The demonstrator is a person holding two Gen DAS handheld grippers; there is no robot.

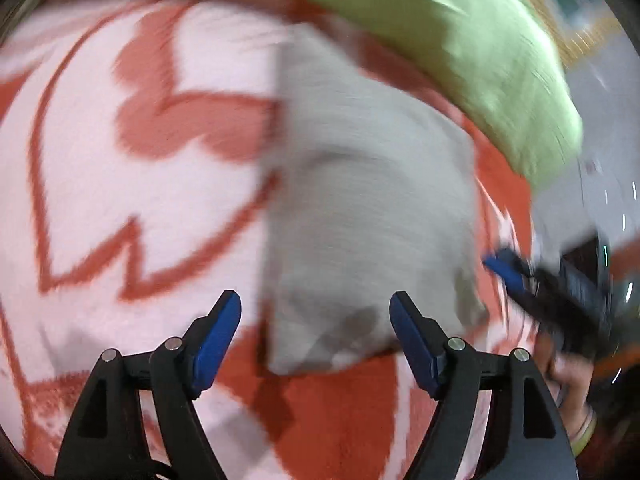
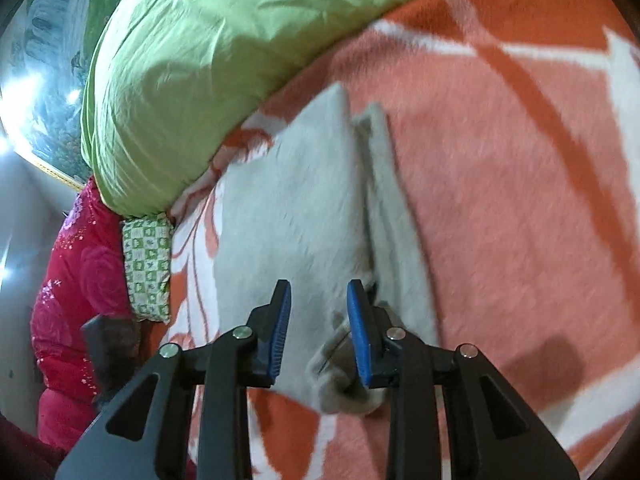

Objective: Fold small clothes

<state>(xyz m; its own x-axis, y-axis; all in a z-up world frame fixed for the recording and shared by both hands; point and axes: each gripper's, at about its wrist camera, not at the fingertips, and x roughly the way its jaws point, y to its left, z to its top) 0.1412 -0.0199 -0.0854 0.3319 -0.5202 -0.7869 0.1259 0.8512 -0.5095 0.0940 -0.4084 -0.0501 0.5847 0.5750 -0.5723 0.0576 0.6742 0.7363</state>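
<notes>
A small light-grey garment (image 1: 360, 200) lies folded on the orange-and-white blanket (image 1: 120, 208). My left gripper (image 1: 316, 300) hovers over its near edge, jaws wide open and nothing between the pads. At the right of the left wrist view, blurred, my right gripper (image 1: 508, 272) points at the garment's right edge, with a hand (image 1: 568, 380) behind it. In the right wrist view the grey garment (image 2: 296, 200) stretches away from my right gripper (image 2: 319, 286). Its jaws stand part open above the cloth, with a gap at both pads. A narrower grey fold (image 2: 394, 216) lies along the garment's right side.
A bulky light-green duvet (image 2: 200, 60) rests on the blanket (image 2: 520, 160) just beyond the garment, also in the left wrist view as the green duvet (image 1: 460, 40). A pink floral quilt (image 2: 68, 280) and a green checked pillow (image 2: 148, 264) sit at the left.
</notes>
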